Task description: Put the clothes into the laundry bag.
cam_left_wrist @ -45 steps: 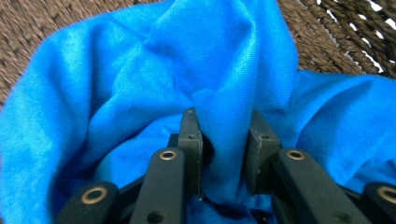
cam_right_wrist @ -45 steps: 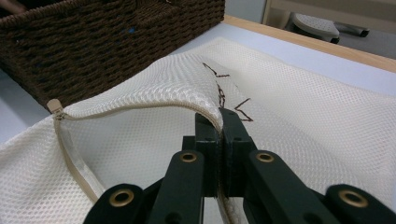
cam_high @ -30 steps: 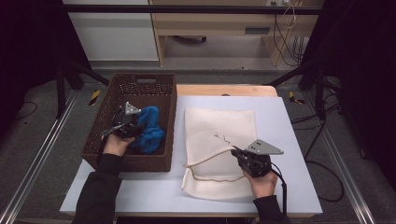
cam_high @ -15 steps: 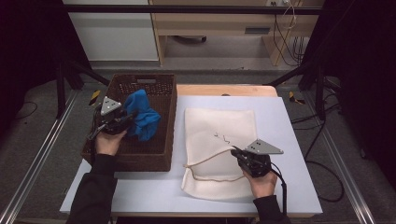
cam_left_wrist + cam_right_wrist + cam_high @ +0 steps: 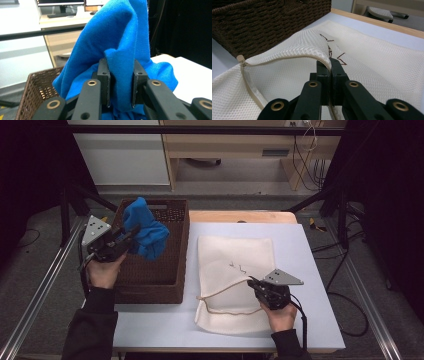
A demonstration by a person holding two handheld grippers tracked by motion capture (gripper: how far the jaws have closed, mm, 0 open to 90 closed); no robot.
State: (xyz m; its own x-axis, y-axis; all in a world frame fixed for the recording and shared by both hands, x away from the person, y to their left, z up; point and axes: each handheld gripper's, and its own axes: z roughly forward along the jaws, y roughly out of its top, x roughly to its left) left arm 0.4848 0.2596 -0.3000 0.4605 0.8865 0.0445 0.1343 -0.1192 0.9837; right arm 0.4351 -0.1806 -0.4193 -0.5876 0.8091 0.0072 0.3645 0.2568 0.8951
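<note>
A blue cloth (image 5: pixel 145 232) hangs bunched above the brown wicker basket (image 5: pixel 172 285), gripped by my left gripper (image 5: pixel 126 239). In the left gripper view a fold of the blue cloth (image 5: pixel 125 50) is pinched between the two pads of my left gripper (image 5: pixel 121 82). A cream mesh bag (image 5: pixel 232 265) with a zip lies flat on the white table beside the basket. My right gripper (image 5: pixel 254 283) is shut on the bag's upper zip edge, lifting it so the mouth gapes. Close up, my right gripper (image 5: pixel 330 65) clamps the mesh bag's (image 5: pixel 372 65) edge tight.
The basket (image 5: pixel 267 22) stands just left of the bag. A wooden strip (image 5: pixel 240 216) runs along the table's far edge, with a cabinet and cables on the floor beyond. Metal frame rails (image 5: pixel 45 285) flank the table.
My left gripper has lifted the blue cloth up out of the basket and swung toward its left rim. The right gripper and bag have stayed still.
</note>
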